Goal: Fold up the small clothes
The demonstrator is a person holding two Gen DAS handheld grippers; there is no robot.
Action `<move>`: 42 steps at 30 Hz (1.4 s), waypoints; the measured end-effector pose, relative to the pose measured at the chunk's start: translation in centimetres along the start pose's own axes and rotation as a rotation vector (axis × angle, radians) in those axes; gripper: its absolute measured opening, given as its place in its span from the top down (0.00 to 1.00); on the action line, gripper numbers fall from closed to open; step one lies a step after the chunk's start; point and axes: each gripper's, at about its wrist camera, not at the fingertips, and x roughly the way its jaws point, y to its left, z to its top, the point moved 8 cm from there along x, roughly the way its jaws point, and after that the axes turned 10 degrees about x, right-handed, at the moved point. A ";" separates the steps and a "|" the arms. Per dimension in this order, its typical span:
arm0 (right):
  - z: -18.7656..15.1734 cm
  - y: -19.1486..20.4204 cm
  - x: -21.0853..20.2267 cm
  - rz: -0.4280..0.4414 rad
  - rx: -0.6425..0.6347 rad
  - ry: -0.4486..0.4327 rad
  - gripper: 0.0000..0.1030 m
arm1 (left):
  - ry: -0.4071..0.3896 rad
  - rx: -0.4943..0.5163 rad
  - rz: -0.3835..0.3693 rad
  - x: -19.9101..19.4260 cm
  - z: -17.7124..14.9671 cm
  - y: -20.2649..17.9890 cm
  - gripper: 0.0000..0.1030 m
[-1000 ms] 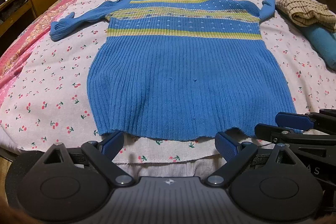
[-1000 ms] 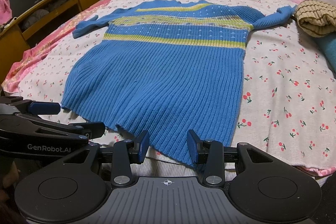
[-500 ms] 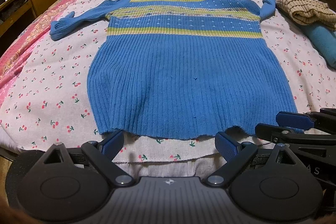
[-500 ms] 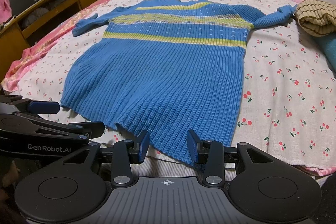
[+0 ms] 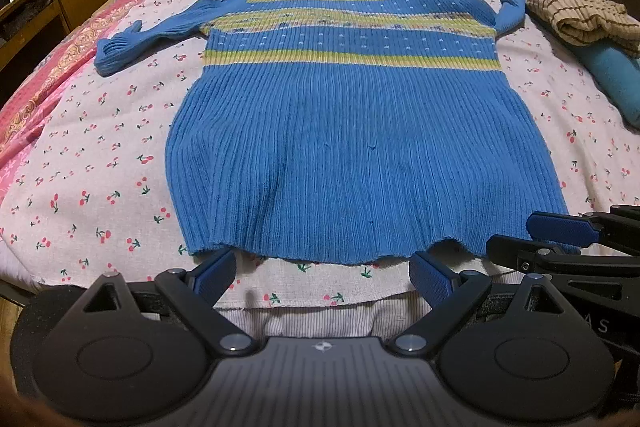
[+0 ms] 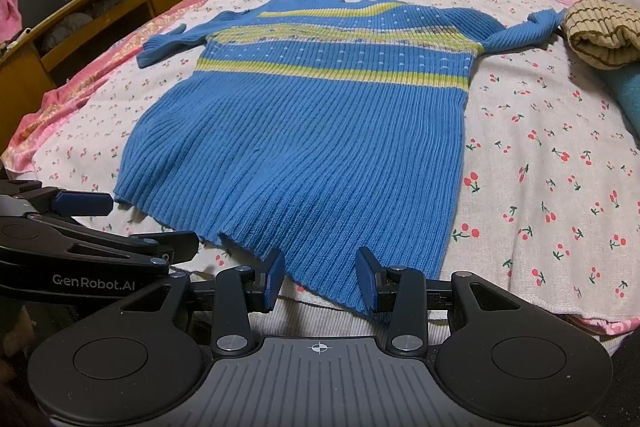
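Across the cherry-print bedsheet (image 5: 100, 163) the blue sweater (image 5: 352, 147) lies flat, sheet bare on both sides; left gripper (image 5: 322, 273) and right gripper (image 6: 320, 277) hover spread apart at its hem, grasping nothing.

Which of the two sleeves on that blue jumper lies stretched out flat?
The left sleeve of the blue sweater, on the desk side, stretches flat across the cherry-print sheet. The right sleeve is bunched up short beside the folded tan cloth.
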 end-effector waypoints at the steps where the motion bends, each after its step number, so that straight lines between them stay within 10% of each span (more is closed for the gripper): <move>1: 0.1 0.0 0.0 -0.002 -0.001 0.001 0.62 | 0.000 0.000 0.000 0.0 0.0 0.0 0.04; 27: 0.6 -0.2 -0.5 -0.030 -0.025 -0.007 0.62 | -0.011 0.016 -0.018 -0.3 0.8 -0.6 0.04; 42: 7.5 -4.7 -2.6 -0.001 0.162 -0.156 0.62 | -0.145 0.113 0.000 -0.3 9.1 -1.8 0.04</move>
